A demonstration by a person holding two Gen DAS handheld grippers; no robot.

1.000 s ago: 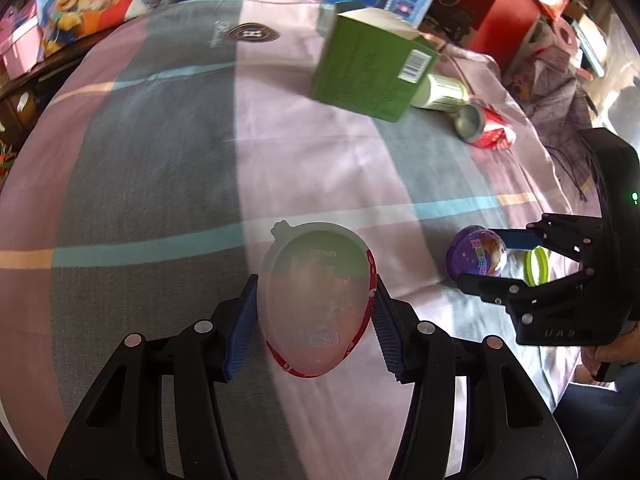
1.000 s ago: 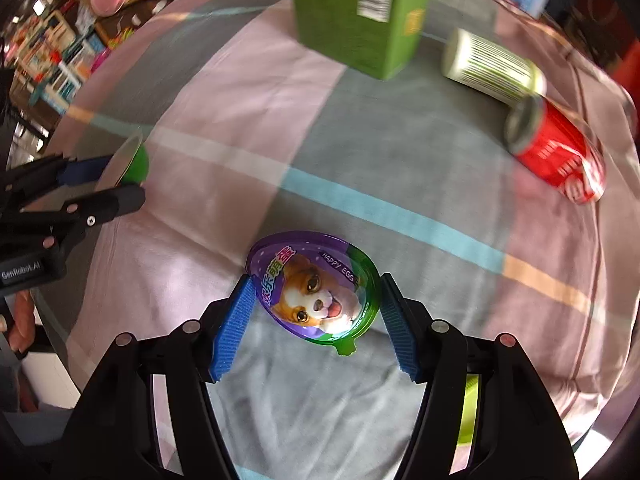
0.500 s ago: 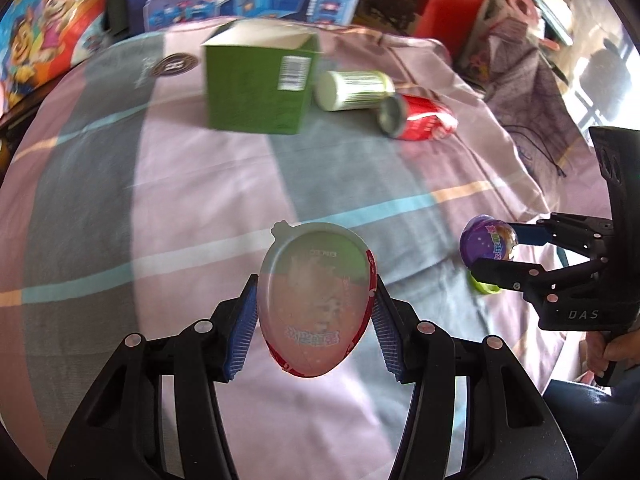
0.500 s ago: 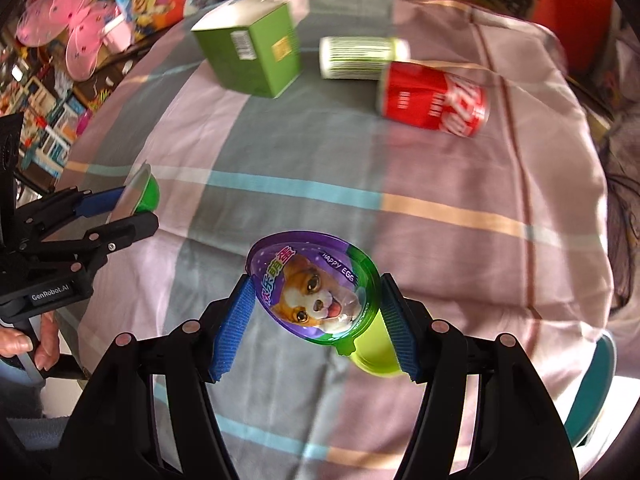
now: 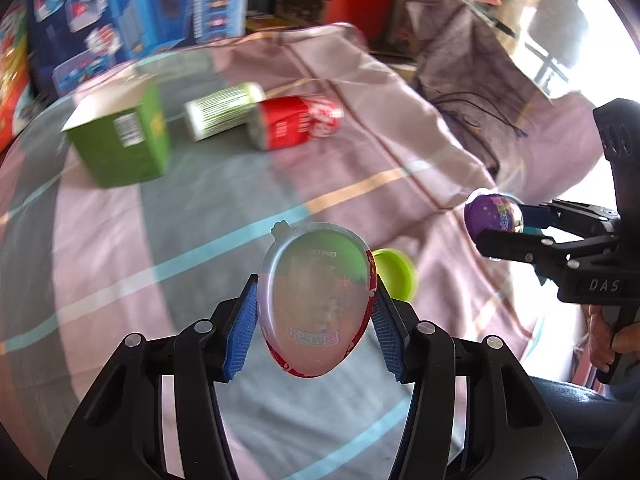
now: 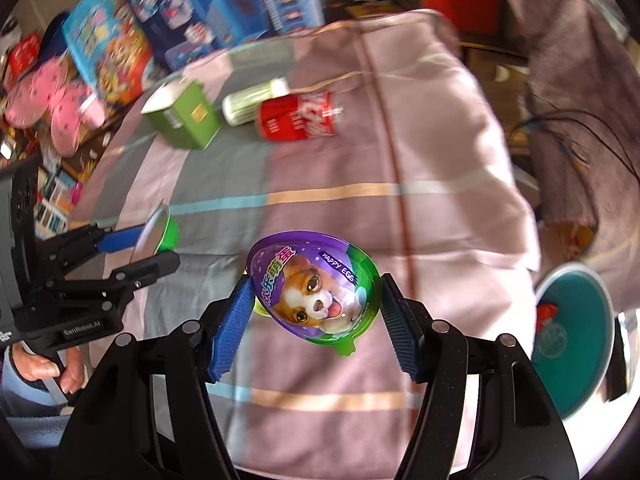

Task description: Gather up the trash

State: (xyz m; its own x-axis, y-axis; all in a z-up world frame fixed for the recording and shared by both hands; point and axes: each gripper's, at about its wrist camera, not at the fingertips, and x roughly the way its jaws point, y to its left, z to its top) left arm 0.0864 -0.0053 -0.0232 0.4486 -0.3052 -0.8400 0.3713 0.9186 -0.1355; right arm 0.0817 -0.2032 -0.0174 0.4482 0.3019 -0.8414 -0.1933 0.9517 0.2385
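In the left wrist view the left gripper (image 5: 314, 312) clamps a clear egg-shaped package (image 5: 316, 300) above the counter (image 5: 200, 200), where a green box (image 5: 124, 136) and two cans (image 5: 296, 122) lie. In the right wrist view the right gripper (image 6: 316, 318) holds a purple egg package (image 6: 316, 292); only here shows a teal, probably bin-like container (image 6: 576, 336) beside the counter's edge. Both pieces seem mid-carry, so next comes releasing over it.

Both matte black plastic two-finger grippers, left (image 5: 316, 312) and right (image 6: 316, 320): blue ribbed pads (image 5: 242, 332), silver screws at linkage pivots. White "GenRobot.AI" lettering at 9 o'clock in right view; bare-skinned hand (image 6: 52, 368) on grip.
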